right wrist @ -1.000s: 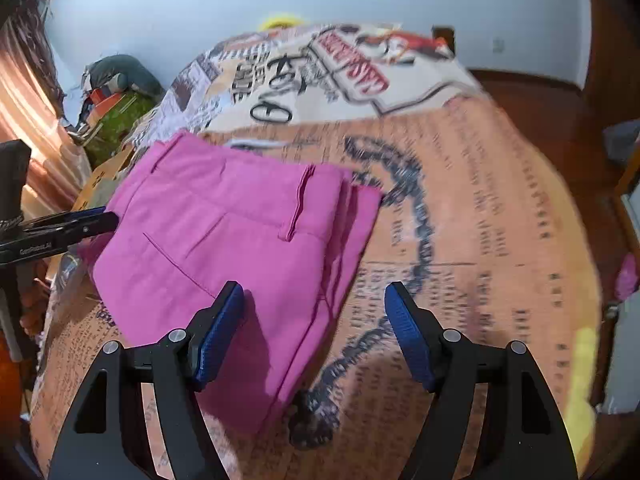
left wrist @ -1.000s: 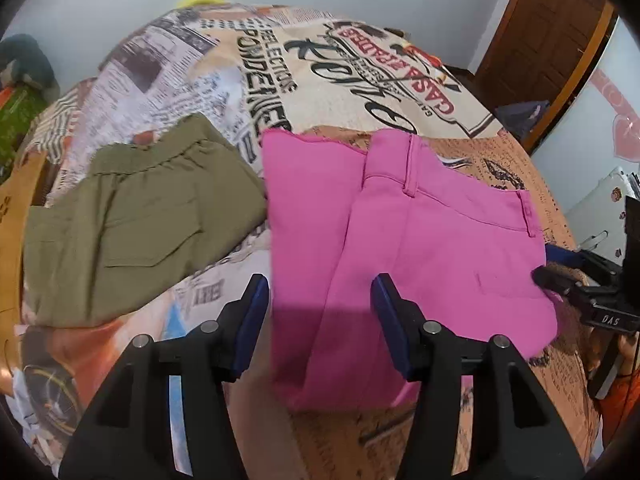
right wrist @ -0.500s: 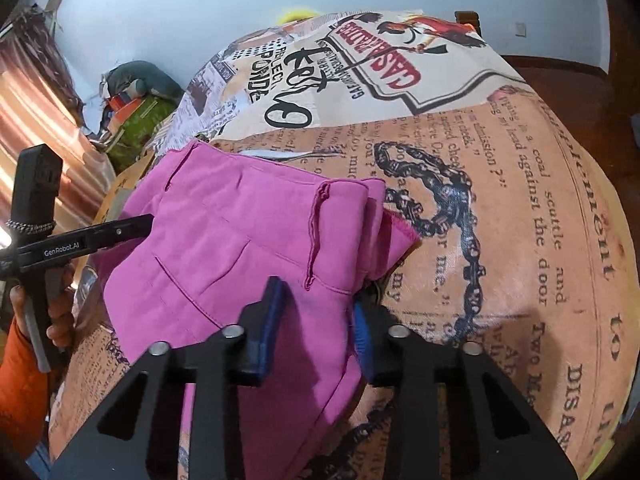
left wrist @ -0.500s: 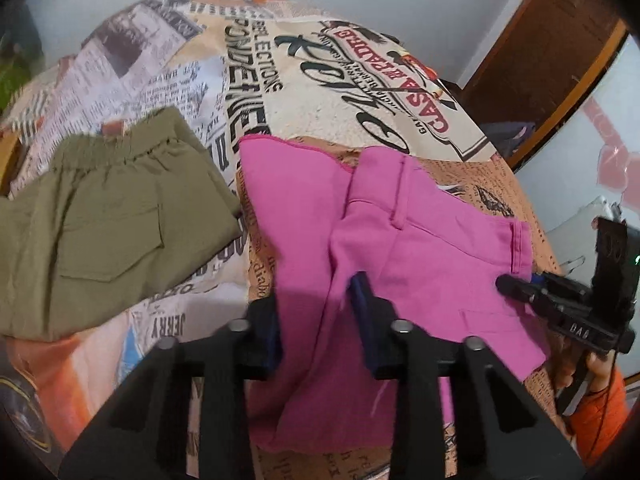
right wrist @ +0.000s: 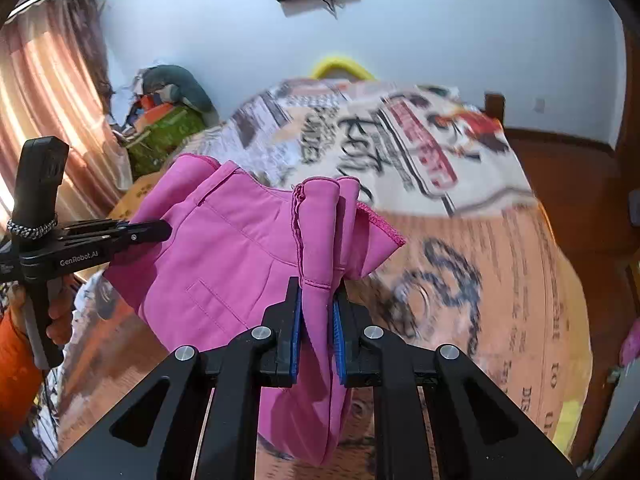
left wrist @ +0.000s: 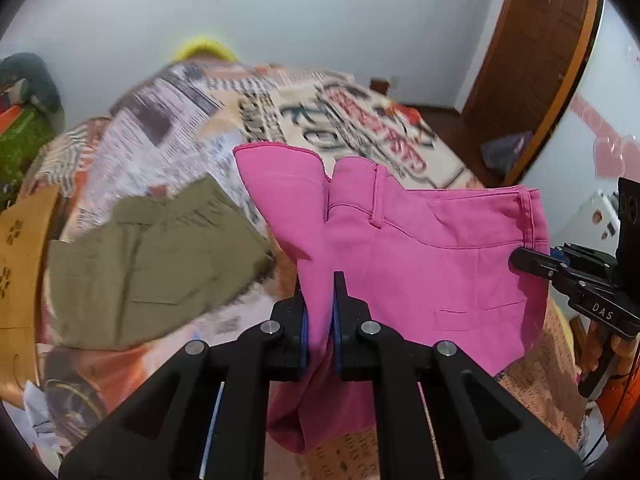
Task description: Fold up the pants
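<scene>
The folded pink pants (left wrist: 420, 264) hang lifted above the bed, held at both ends. My left gripper (left wrist: 319, 300) is shut on the pants' left edge. My right gripper (right wrist: 317, 304) is shut on the bunched right edge of the pants (right wrist: 240, 248). The right gripper also shows in the left wrist view (left wrist: 532, 260) at the pants' right edge, and the left gripper in the right wrist view (right wrist: 160, 230) at their left edge. The waistband with belt loops faces up.
Folded olive-green pants (left wrist: 152, 260) lie on the bed to the left. The bed has a newspaper-print cover (right wrist: 460, 160). A brown door (left wrist: 536, 60) is at the right, a curtain (right wrist: 44, 92) and cluttered bags (right wrist: 168, 120) at the left.
Both grippers were open above the pants lying flat, then closed on its two side edges. Now they have lifted the pants off the bed.
</scene>
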### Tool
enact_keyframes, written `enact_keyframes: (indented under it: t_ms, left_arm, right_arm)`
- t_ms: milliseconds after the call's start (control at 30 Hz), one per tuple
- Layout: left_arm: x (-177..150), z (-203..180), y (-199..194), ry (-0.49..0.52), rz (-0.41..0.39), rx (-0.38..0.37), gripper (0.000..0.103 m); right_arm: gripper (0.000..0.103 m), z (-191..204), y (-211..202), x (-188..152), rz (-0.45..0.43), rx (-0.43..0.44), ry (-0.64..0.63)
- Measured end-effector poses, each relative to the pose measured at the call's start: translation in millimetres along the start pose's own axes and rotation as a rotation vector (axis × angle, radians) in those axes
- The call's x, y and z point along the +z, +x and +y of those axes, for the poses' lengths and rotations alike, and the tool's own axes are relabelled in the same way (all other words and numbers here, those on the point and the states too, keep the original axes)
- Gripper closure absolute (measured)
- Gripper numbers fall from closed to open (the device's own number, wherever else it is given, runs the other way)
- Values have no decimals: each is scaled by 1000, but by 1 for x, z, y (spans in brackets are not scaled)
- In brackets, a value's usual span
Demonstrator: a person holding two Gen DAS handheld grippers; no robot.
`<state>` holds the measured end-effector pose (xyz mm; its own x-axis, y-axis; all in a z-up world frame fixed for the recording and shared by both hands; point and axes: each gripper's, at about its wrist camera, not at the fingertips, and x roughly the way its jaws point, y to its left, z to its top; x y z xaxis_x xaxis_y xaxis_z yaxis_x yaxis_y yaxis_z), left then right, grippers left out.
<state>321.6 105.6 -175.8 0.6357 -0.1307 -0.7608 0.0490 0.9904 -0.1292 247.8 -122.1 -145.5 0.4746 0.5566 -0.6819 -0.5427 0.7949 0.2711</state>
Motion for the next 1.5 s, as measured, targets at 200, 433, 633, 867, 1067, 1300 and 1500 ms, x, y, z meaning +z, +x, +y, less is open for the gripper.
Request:
enact_keyframes:
  t_ms: [200,433,633,867,1067,1300,1500]
  left_arm:
    - [9,38,-45,-40,-84,55,94]
    - [16,110,-81,-123,-155,135,94]
    - [15,176,-74,-200,-157,180,94]
    - [-1,230,-17,-266,-87,185,94]
    - [-20,257,46,-292,10,180,94]
    - [-40,257,81,-287,76,226,92]
    - [-39,256,62,-281,101,271,81]
  right_arm:
    - [91,45,-2,36,-66,30,-56]
    - [91,110,33,81,-117,95,-130]
    - [91,149,84,103,-98,120,-190]
    - [91,170,164,103,-22,90,-276]
    - [91,160,222,96,83,57,-290]
    - [86,144,264,84,228,20,-264]
    - [80,138,248,88,232,-21,-239]
